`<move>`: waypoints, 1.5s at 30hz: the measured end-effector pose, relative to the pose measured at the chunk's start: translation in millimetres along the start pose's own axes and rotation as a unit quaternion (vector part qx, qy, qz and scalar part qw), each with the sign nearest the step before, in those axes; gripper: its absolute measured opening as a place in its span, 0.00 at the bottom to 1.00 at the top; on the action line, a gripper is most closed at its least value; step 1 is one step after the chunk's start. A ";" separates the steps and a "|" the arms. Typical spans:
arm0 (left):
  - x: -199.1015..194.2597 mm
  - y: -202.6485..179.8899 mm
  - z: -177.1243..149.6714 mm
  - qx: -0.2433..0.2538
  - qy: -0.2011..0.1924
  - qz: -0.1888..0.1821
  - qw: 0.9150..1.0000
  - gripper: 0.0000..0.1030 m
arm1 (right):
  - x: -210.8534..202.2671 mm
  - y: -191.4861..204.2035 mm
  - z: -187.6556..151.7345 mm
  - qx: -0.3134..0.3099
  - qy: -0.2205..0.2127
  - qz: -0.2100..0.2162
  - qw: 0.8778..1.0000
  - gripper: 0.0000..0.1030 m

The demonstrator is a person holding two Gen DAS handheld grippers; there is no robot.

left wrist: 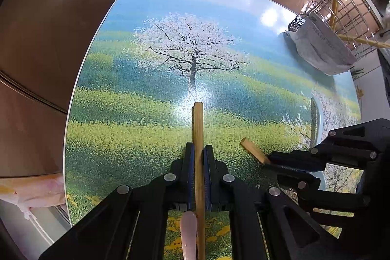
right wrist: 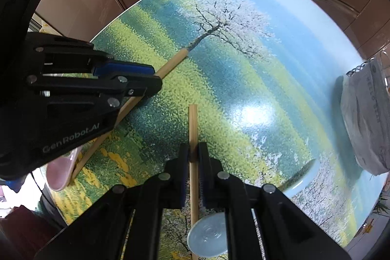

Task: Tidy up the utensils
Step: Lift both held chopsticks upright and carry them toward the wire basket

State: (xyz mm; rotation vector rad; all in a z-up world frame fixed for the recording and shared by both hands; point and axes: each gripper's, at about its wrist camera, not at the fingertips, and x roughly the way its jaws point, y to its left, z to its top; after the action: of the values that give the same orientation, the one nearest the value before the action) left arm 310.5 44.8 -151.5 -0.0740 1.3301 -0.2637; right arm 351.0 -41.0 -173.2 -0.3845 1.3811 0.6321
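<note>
- Table: printed with a blossoming tree, taken here as the landmark; rounded edges are seen beyond the tree and to its left, with brown floor past them.
- Left gripper: jaws closed on a wooden stick, whose tip is seen just short of the tree's trunk.
- Pink spoon bowl: seen beside that stick, behind the jaws.
- Right gripper: jaws closed on a second wooden stick, pointed toward the tree.
- Clear spoon bowl: seen at that stick's near end.
- Wire rack: set right of the tree at the table's edge, with a grey cloth draped over it.
- Open room: bare tabletop is left around the tree, between the stick tips and the far edge.
</note>
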 end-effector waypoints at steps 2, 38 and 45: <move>0.0 2.7 0.4 -0.007 0.002 -0.008 1.000 0.07 | 3.0 -0.5 5.5 0.000 0.004 -0.004 1.000 0.09; 5.8 -14.8 4.3 -0.001 0.012 0.022 1.000 0.06 | -16.7 9.5 -19.2 0.035 -0.065 0.019 0.997 0.06; -16.1 -14.8 -0.1 -0.016 -0.047 -0.002 0.999 0.06 | -56.4 -2.5 -42.9 0.065 -0.133 0.051 0.988 0.06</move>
State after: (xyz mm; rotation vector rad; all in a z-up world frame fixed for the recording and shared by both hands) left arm 304.7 34.2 -133.2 -0.1151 1.2408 -0.2395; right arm 315.4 -79.3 -125.3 -0.1202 1.1842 0.6470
